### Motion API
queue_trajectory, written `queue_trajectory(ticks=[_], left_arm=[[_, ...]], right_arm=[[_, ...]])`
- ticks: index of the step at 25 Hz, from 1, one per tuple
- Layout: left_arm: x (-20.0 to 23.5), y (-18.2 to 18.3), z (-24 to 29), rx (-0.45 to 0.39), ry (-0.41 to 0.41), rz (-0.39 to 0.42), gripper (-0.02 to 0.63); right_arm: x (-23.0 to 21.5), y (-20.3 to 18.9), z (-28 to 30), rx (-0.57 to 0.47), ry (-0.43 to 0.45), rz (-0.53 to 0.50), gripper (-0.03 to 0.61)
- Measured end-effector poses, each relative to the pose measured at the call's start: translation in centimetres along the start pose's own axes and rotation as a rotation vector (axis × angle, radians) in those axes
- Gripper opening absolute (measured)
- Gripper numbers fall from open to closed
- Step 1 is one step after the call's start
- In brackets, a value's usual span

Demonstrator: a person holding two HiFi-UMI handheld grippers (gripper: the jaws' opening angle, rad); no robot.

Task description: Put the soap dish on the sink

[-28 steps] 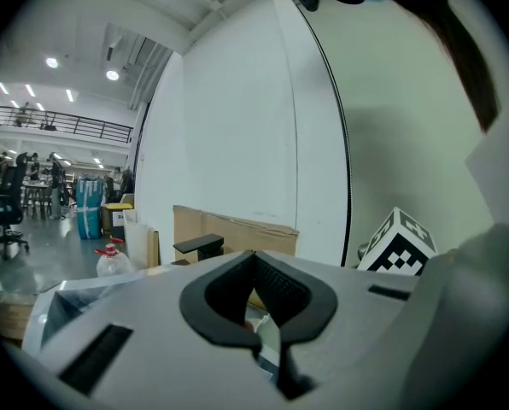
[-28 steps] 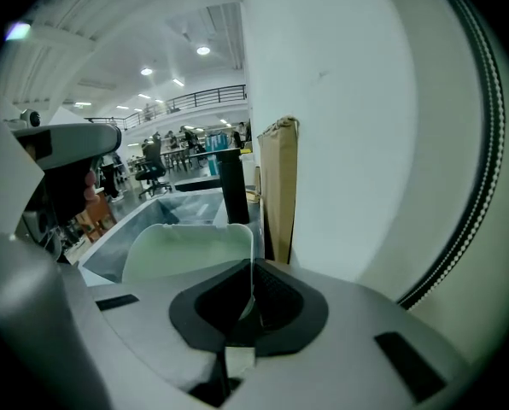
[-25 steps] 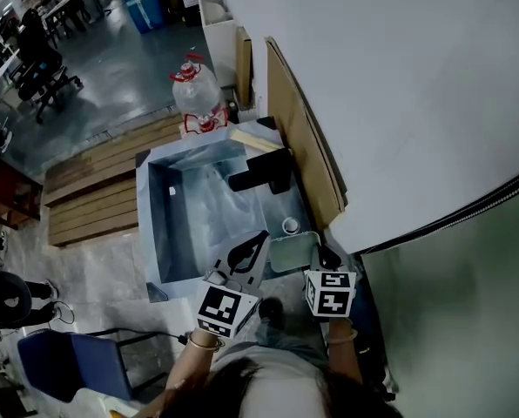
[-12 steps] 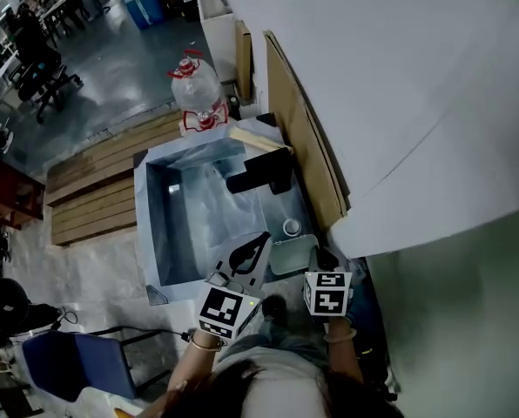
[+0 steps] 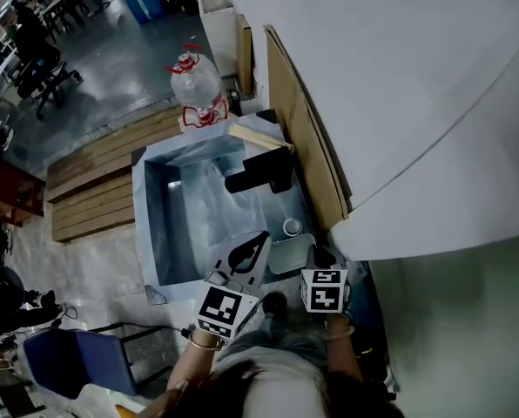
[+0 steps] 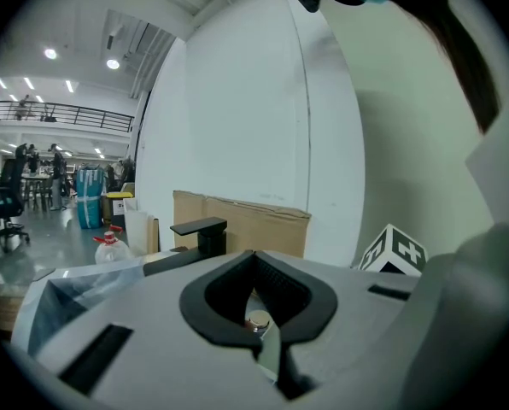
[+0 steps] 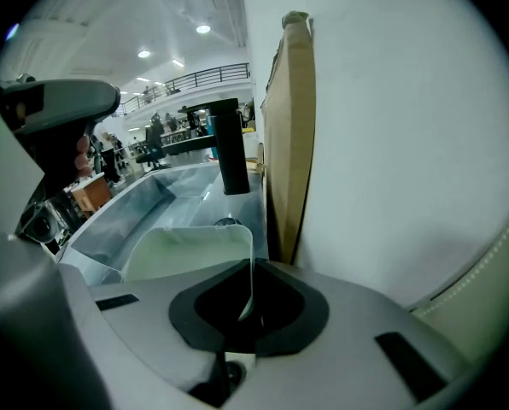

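Observation:
A pale green soap dish (image 5: pixel 290 255) rests on the near right corner of the plastic-wrapped sink (image 5: pixel 151 233), just in front of a small chrome knob (image 5: pixel 291 226). My right gripper (image 5: pixel 315 257) is shut on the dish's near wall. The right gripper view shows that thin wall of the dish (image 7: pixel 186 250) pinched between the jaws of the right gripper (image 7: pixel 248 282). My left gripper (image 5: pixel 258 240) hovers over the sink's near rim just left of the dish. In the left gripper view the left gripper (image 6: pixel 254 256) is shut, with its tips touching and nothing held.
A black faucet (image 5: pixel 259 172) stands on the sink's right side. A cardboard sheet (image 5: pixel 303 138) leans on the white wall right behind it. A water bottle (image 5: pixel 194 85) sits beyond the sink, wooden pallets (image 5: pixel 94 190) lie to its left, and a blue chair (image 5: pixel 77 360) stands near left.
Both grippers and the dish stay almost where they were. Only the head view has shifted slightly.

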State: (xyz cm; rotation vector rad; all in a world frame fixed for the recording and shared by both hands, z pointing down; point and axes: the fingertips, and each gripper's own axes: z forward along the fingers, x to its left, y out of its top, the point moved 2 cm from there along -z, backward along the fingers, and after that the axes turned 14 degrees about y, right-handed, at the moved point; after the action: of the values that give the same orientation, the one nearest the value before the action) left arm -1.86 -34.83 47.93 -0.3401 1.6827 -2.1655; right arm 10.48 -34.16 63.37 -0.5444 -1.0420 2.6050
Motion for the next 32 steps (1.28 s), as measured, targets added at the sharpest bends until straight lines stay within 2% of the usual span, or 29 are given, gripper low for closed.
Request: queue_trajectory(ticks=[16,32], left_arm=[[1.3,-0.6,0.6,0.011,0.023,-0.026,0.009],[1.7,-0.3,-1.3,-0.008,0.047,-0.023,0.009]], right_arm=[[0.0,0.1,0.6,-0.003,0.0,0.038,0.031],[1.1,1.5,-1.5,-0.089,-0.031,-0.035,0.032]])
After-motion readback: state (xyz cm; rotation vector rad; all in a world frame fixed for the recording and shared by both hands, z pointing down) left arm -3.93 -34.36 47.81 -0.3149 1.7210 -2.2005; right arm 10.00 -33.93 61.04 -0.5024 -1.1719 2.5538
